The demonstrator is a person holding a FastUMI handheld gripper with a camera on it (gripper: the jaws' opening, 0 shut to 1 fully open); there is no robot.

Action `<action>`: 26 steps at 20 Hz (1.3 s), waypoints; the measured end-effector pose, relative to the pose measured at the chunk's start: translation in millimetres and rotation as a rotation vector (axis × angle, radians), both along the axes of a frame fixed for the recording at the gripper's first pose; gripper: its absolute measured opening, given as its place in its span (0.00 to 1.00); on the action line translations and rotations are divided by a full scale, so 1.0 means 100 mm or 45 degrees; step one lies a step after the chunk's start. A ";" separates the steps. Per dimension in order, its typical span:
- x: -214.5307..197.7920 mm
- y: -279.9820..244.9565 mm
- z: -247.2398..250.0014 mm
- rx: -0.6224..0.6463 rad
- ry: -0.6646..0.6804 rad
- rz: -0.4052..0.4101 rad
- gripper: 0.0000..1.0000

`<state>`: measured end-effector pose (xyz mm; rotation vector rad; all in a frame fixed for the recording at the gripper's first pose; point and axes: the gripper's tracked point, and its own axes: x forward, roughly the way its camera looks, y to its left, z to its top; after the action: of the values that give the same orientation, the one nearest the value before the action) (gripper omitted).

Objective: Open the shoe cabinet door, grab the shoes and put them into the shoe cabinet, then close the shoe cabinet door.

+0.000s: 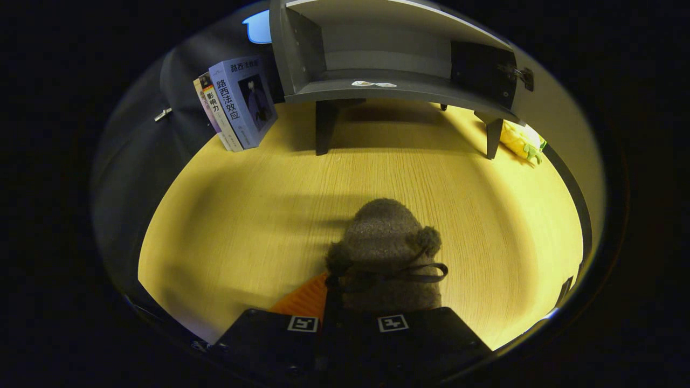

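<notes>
The gripper (347, 323) holds a fuzzy grey-brown shoe (385, 253) by its heel end, both black fingers (269, 331) drawn in narrow against it; the toe points toward twelve o'clock, above a yellow wood-grain table (226, 226). The shoe is rounded, of a woolly pile, with two pompoms and a dark cord tied across its top. An orange ribbed surface (304, 299) shows at eight o'clock of the shoe, just beside the left finger; what it belongs to cannot be told. The shoe cabinet (377, 89) stands at twelve o'clock, well beyond the shoe, grey, flat-panelled, raised on short dark legs, its interior exposed, with the door (482, 73) swung out at its right side. A small pale sticker (373, 84) lies on its shelf. At ten o'clock, several paperback books (237, 105) lean together beside the cabinet's left wall. At two o'clock, past the cabinet's right leg, lies a yellow soft toy (520, 141) with green parts. Bare table lies between shoe and cabinet.
</notes>
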<state>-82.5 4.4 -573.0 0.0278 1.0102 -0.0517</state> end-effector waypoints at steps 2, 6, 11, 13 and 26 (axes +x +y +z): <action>0.04 -0.02 -0.01 -0.018 0.000 0.011 0.24; 0.08 -0.03 -0.03 0.001 0.001 0.008 0.20; 0.04 -0.01 -0.01 0.008 0.019 0.017 0.12; 0.02 -0.03 0.03 0.016 0.024 0.018 0.09; -0.17 -0.32 1.30 -0.008 -0.183 0.038 0.06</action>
<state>-99.3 -28.0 -442.9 0.0105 0.8662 -0.0254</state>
